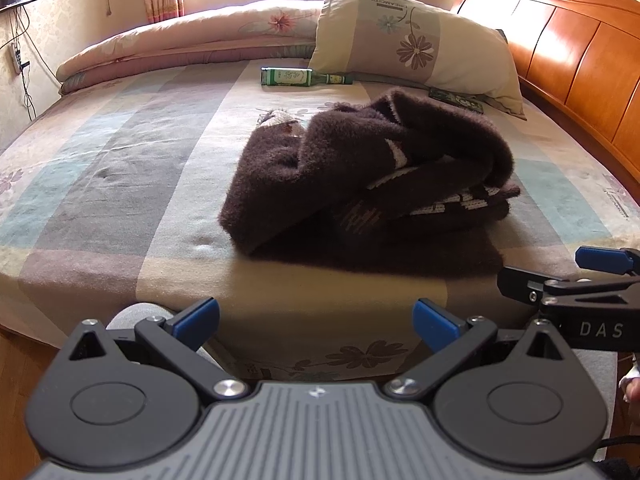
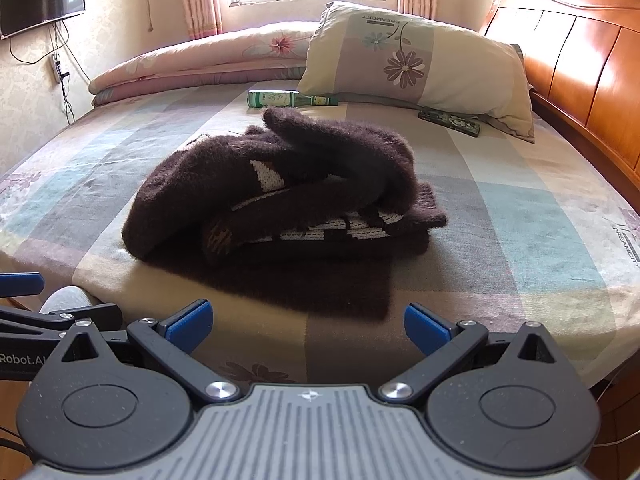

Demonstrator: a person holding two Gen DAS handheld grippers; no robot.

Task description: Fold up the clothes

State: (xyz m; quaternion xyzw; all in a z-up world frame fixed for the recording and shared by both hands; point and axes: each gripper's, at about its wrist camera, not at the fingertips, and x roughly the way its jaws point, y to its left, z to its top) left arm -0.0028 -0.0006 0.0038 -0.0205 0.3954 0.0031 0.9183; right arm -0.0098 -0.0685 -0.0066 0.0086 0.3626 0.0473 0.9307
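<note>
A: Left gripper [image 1: 316, 320], black linkage with blue pads: jaws spread wide, nothing between them. It hangs off the near edge of the bed, tilted down toward the sheet. Right gripper [image 2: 306, 322], same build: also spread wide and empty, just beside the left one, whose blue pad shows at the left border of the right wrist view.

B: Task item?

A: Fluffy dark brown knit sweater with white patterned bands [image 1: 360, 176], lying mid-bed on the pastel striped sheet [image 1: 100, 184]. It is bunched, not flat: the lower part lies spread toward the near edge, while the upper part and a sleeve are heaped on top. My judgement: folding has not begun in any tidy sense; both grippers sit back and wide, probably to choose grab points.

B: Room to work?

A: Plenty of bare sheet left of the sweater; a narrower strip to its right before the orange wooden headboard [image 1: 580, 52]. Behind it, apart from it, lie a green glass bottle [image 1: 304, 77] on its side, a floral pillow [image 1: 416, 44] and a small dark flat packet [image 1: 456, 100] by the pillow. A rolled floral quilt [image 1: 180, 48] runs along the far side.

B: Risk?

A: Spreading the garment rearward could nudge the bottle; pulling toward the near edge looks safer.
</note>
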